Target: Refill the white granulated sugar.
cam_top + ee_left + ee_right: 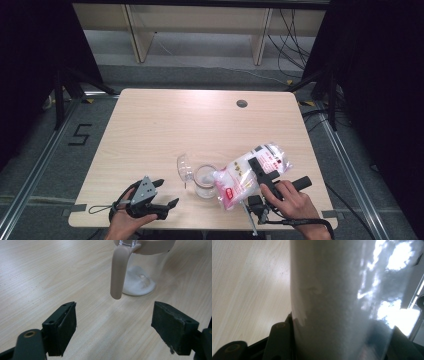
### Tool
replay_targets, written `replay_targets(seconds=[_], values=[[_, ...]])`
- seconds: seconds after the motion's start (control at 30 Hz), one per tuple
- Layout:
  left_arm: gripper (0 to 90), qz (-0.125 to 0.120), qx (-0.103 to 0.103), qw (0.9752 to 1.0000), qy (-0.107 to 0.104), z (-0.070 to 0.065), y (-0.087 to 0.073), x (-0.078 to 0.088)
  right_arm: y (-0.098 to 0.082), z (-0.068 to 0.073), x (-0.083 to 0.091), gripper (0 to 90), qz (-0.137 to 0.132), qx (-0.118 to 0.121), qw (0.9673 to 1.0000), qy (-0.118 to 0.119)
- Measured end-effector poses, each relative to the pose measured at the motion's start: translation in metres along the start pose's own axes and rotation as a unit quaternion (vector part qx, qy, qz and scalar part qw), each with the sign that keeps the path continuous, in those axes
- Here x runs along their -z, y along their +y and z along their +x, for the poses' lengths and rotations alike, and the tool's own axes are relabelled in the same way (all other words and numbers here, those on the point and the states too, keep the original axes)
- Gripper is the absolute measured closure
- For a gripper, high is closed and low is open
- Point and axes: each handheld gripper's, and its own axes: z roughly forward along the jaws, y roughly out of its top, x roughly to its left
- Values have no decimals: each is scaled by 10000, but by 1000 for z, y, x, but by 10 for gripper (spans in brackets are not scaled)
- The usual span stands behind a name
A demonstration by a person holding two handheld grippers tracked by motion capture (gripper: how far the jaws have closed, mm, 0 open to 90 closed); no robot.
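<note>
bag over jar | open lid behind | handle faces left tool

Overhead view; gripper cameras close (tabletop shared)

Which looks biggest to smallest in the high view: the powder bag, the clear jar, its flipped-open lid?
1. Powder bag, clearly largest.
2. Clear jar.
3. Flipped-open lid, close to the jar in size, so this order is unsure.

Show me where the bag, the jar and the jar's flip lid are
bag (pixel 246 172), high view, on its clear white-filled middle.
jar (pixel 205 183), high view, on its clear wall above the white powder.
flip lid (pixel 184 167), high view, on the open clear dome left of the jar.
</note>
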Motion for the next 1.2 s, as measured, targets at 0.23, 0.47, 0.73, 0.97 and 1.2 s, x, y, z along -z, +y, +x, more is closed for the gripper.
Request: replay_targets(seconds=[0.23, 0.47, 0.73, 0.97, 1.2], values=[[196, 33, -49, 10000, -9, 0, 0, 1, 0, 0, 0, 521, -15, 24, 10000, 3], [196, 41, -65, 10000, 12, 1, 1, 2, 0, 0, 1, 524, 42, -4, 10000, -9], [196, 43, -64, 10000, -12, 1, 1, 1, 0, 0, 1, 531, 11, -83, 10000, -7], [196, 22, -39, 10000, -13, 0, 0, 1, -1, 1, 1, 538, -9, -176, 9998, -8], [196, 31, -42, 10000, -13, 0, 0, 1, -2, 1, -1, 543, -179, -196, 9996, -124]])
